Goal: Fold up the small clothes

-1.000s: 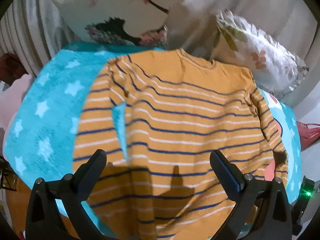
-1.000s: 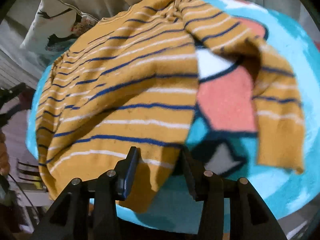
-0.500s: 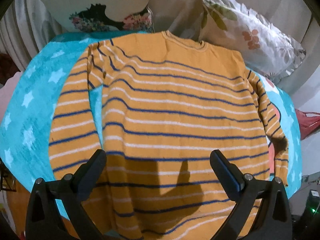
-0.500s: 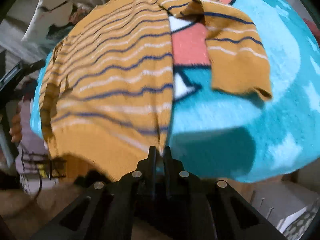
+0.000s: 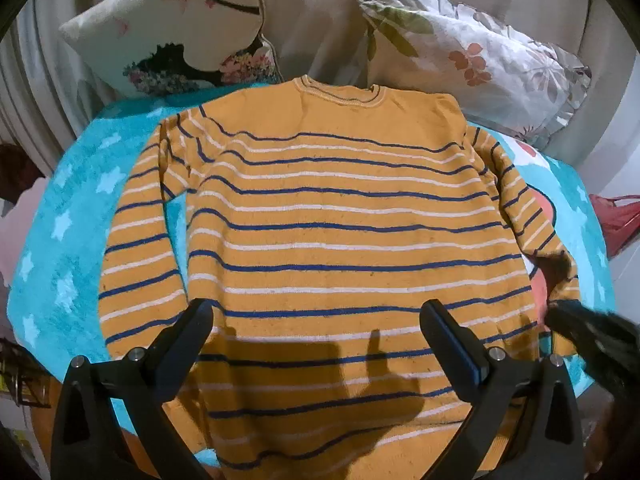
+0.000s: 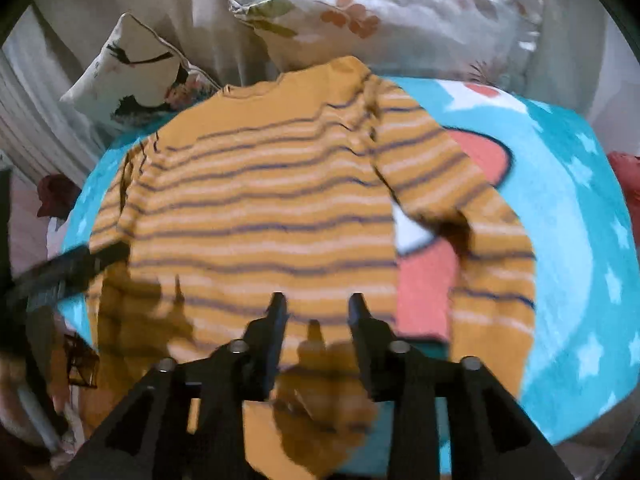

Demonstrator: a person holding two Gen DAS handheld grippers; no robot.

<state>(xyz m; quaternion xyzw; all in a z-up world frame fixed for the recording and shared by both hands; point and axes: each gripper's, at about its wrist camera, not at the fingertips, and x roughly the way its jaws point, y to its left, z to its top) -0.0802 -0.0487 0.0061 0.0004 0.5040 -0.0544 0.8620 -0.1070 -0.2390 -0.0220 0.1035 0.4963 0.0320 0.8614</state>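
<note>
An orange sweater (image 5: 328, 216) with blue and white stripes lies flat, back up, on a turquoise star blanket (image 5: 60, 216), collar toward the pillows. It also shows in the right wrist view (image 6: 264, 208), blurred. Both sleeves lie beside the body. My left gripper (image 5: 318, 320) is wide open and empty above the hem. My right gripper (image 6: 316, 308) is open and empty above the hem's right part; it shows as a dark blur at the right edge of the left wrist view (image 5: 592, 340).
Two patterned pillows (image 5: 180, 40) (image 5: 480, 56) lean against the back behind the collar. The blanket has a pink and white figure (image 6: 424, 280) under the right sleeve. A red thing (image 5: 616, 216) lies off the right edge. The blanket's front edge drops off below the hem.
My right gripper was shut on the hem's right edge half a second ago; it has let go and opened. The sweater now lies flatter and squarer. My left gripper stayed open.
</note>
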